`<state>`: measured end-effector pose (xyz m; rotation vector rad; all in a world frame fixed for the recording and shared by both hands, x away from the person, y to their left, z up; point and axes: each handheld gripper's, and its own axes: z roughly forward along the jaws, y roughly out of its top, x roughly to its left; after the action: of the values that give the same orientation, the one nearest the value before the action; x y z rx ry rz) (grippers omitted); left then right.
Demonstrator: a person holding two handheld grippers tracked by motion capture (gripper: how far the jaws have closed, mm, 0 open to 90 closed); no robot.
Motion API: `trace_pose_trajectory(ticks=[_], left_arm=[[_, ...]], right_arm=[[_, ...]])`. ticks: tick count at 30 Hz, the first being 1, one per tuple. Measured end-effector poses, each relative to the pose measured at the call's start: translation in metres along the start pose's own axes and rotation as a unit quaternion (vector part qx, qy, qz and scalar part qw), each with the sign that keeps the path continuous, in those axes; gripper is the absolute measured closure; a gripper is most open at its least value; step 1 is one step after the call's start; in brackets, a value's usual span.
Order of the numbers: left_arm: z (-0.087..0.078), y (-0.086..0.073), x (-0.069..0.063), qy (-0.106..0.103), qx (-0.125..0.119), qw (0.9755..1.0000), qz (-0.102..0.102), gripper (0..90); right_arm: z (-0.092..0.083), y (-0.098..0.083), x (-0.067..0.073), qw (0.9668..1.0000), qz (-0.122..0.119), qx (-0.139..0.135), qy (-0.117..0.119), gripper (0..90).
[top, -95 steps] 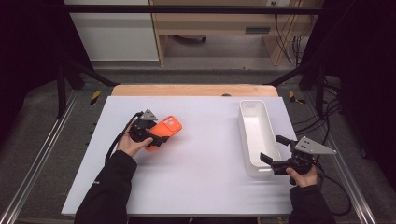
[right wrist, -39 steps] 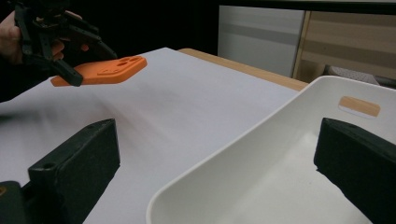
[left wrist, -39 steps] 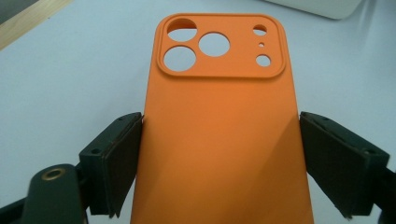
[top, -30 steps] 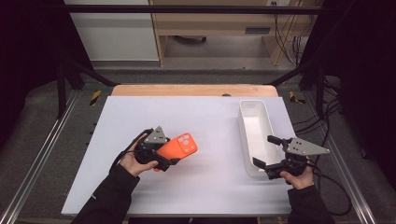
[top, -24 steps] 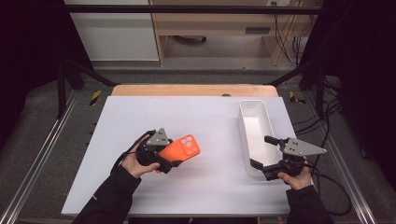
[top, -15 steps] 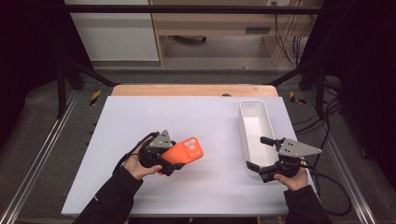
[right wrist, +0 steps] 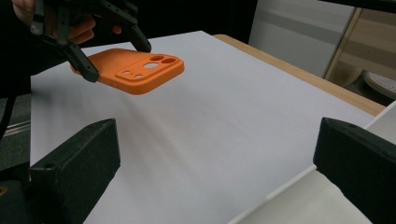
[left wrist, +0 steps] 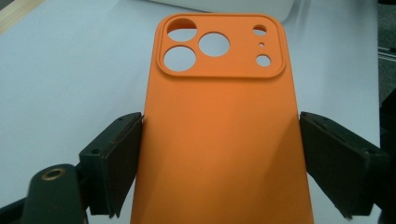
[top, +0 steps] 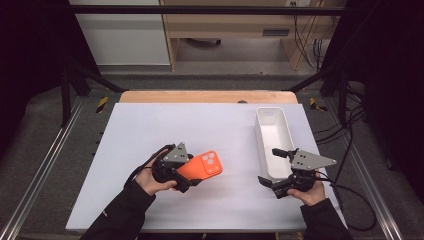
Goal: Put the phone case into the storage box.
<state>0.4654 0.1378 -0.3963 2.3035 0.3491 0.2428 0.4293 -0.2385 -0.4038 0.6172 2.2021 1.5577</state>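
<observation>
The left gripper [top: 187, 176] is clamped on an orange phone case [top: 201, 167], its two black jaws pressing the case's long edges near the plain end. In the left gripper view the case [left wrist: 219, 130] runs straight away from the tool toward 12 o'clock, the camera cut-outs at the far end. In the right gripper view the case [right wrist: 133, 69] hangs clear of the white table [right wrist: 224, 116], slightly tilted, with nothing beneath it.

The right gripper [top: 279, 167] stands wide open and empty, its jaws spread at the near end of the white tray [top: 272, 142]; one jaw seems to sit at the tray's inner wall, though whether it touches I cannot tell.

In the high view, the case lies at about 9 o'clock from the right gripper, well apart from it across bare table, and its long axis points toward roughly 2 o'clock, camera end leading toward the tray. The tray sits at 3 o'clock from the case. The left hand [top: 150, 179] is plainly the nearer one, already carrying it; any delivery into the tray probably means travelling rightward with the camera end first
</observation>
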Motion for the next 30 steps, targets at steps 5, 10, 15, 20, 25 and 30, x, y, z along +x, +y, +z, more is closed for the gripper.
trace_pose_trajectory(ticks=[5,10,15,20,25,30], left_arm=[[0.002,0.005,-0.007,-0.007,-0.001,0.9999,0.013,15.7],[0.005,0.007,-0.013,-0.009,-0.002,0.9997,0.024,15.6],[0.007,0.009,-0.016,-0.015,0.0,0.9995,0.03,15.7],[0.009,0.012,-0.02,-0.022,-0.004,0.999,0.037,15.6],[0.01,0.014,-0.023,-0.028,-0.009,0.9987,0.041,15.7],[0.009,0.016,-0.025,-0.028,-0.018,0.9985,0.045,15.6]], right_arm=[[0.003,0.002,0.004,0.9999,-0.01,0.005,0.008,1.1],[0.007,0.003,0.008,0.9996,-0.018,0.016,0.016,1.3],[0.011,0.004,0.011,0.999,-0.027,0.023,0.027,1.5],[0.012,0.005,0.014,0.9983,-0.034,0.026,0.039,1.5],[0.016,0.006,0.017,0.9976,-0.043,0.028,0.047,1.6],[0.018,0.007,0.02,0.9968,-0.047,0.032,0.056,1.7]])
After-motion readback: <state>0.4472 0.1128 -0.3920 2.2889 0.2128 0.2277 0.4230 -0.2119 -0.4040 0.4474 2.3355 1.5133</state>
